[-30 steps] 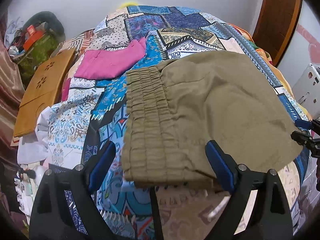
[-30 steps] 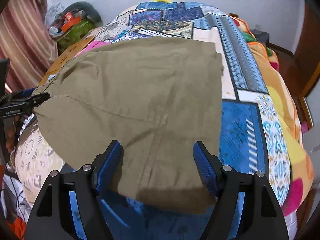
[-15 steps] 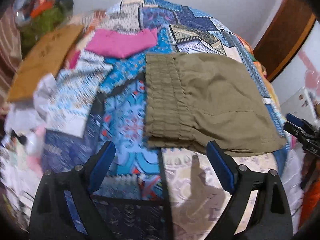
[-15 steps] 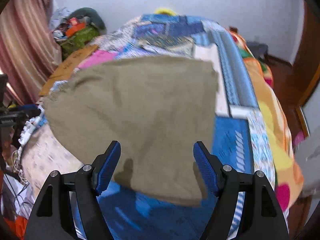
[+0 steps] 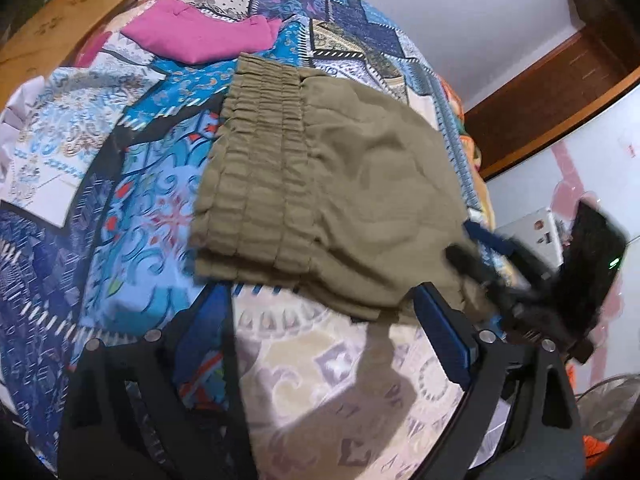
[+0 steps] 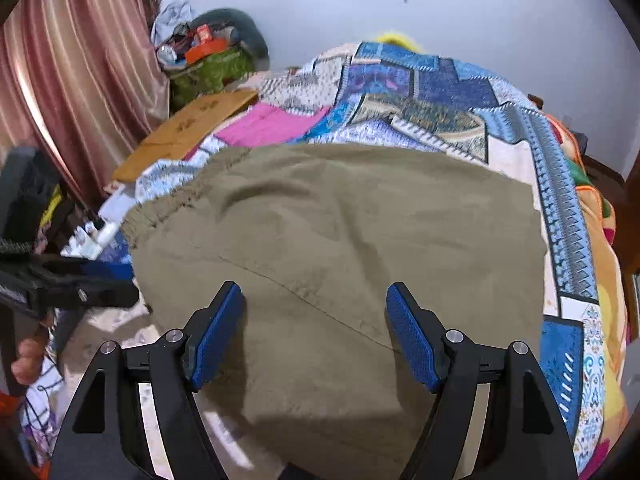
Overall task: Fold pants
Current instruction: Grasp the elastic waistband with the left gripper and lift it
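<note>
The left gripper [image 5: 324, 320] has its jaws spread wide, and nothing is held between them. Its blue pads [image 5: 444, 340] sit apart over the patchwork bedspread [image 5: 132, 208]; the right-hand pad just overlaps the near edge of the olive pants [image 5: 340, 184], though whether it touches the cloth cannot be told. The pants lie folded on the bedspread, ahead of and slightly right of these jaws, with the gathered elastic waistband [image 5: 260, 168] toward the left pad. Beyond the waistband lies a pink garment [image 5: 204, 36], well ahead and left. A wooden board [image 5: 56, 36] sits farther left.

The right gripper [image 6: 316, 336] also stands wide open, gripping nothing. Both blue pads [image 6: 412, 340] hover over the pants [image 6: 340, 248], which fill the space between and ahead of the jaws; a diagonal seam runs across the cloth between the pads. Contact with the fabric cannot be confirmed. The left gripper shows at the left edge of this view [image 6: 96, 284], its fingertips at the pants' left border. In the left wrist view the right gripper [image 5: 480, 256] appears blurred at the pants' right corner.

A pink curtain [image 6: 76, 80] hangs far left. No brand, label or writing can be read anywhere.
</note>
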A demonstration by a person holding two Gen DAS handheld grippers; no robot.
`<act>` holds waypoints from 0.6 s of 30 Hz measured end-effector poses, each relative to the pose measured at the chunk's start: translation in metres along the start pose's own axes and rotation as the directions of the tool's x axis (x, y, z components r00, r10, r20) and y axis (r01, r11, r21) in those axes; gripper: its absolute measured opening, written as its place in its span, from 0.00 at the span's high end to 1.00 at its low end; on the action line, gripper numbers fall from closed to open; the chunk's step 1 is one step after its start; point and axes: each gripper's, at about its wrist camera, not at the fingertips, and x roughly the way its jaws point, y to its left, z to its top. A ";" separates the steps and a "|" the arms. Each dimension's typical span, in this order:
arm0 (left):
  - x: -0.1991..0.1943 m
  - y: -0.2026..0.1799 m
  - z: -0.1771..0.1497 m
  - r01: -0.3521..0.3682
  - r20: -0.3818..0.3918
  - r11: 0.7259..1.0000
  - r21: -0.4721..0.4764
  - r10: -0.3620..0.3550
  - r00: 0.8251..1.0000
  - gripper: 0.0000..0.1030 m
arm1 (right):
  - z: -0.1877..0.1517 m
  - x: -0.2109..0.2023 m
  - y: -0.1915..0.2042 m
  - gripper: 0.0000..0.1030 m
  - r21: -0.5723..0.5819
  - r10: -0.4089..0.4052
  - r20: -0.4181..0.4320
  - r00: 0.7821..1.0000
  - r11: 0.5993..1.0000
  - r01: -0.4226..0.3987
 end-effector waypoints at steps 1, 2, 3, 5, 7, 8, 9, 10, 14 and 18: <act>0.002 0.001 0.004 0.026 -0.002 1.000 -0.017 -0.026 1.000 0.05 | -0.002 0.004 -0.001 0.31 0.003 0.008 -0.017 1.000 1.000 -0.008; 0.004 0.003 0.007 0.053 -0.004 0.998 -0.035 -0.053 0.999 0.04 | -0.003 0.007 -0.002 0.31 0.010 0.017 -0.032 0.999 1.000 -0.017; 0.005 0.006 0.011 0.085 -0.002 0.995 -0.058 -0.085 0.996 0.04 | -0.005 0.010 -0.004 0.31 0.019 0.028 -0.045 0.999 0.999 -0.027; 0.007 0.013 0.019 0.139 0.004 0.984 -0.109 -0.140 0.990 0.04 | -0.008 0.010 -0.005 0.31 0.020 0.041 -0.046 0.998 0.999 -0.040; 0.010 0.019 0.028 0.183 0.014 0.971 -0.154 -0.183 0.983 0.04 | -0.010 0.008 -0.005 0.31 0.006 0.041 -0.046 0.998 0.999 -0.041; 0.011 0.020 0.030 0.191 0.018 0.968 -0.164 -0.191 0.982 0.05 | -0.010 0.007 -0.004 0.30 0.002 0.042 -0.045 0.998 0.999 -0.042; 0.012 0.020 0.033 0.192 0.023 0.966 -0.170 -0.191 0.981 0.10 | -0.011 0.007 -0.004 0.30 0.001 0.045 -0.044 0.998 0.999 -0.045; 0.014 0.019 0.037 0.180 0.027 0.969 -0.170 -0.178 0.984 0.19 | -0.011 0.007 -0.005 0.30 0.002 0.050 -0.042 0.998 0.999 -0.050; 0.017 0.016 0.043 0.105 0.032 0.983 -0.151 -0.101 0.994 0.53 | -0.011 0.007 -0.005 0.30 0.011 0.060 -0.034 0.998 0.998 -0.060; 0.016 0.018 0.041 0.059 0.045 0.988 -0.141 -0.053 0.998 0.66 | -0.013 0.006 -0.005 0.30 0.021 0.064 -0.019 0.998 0.998 -0.063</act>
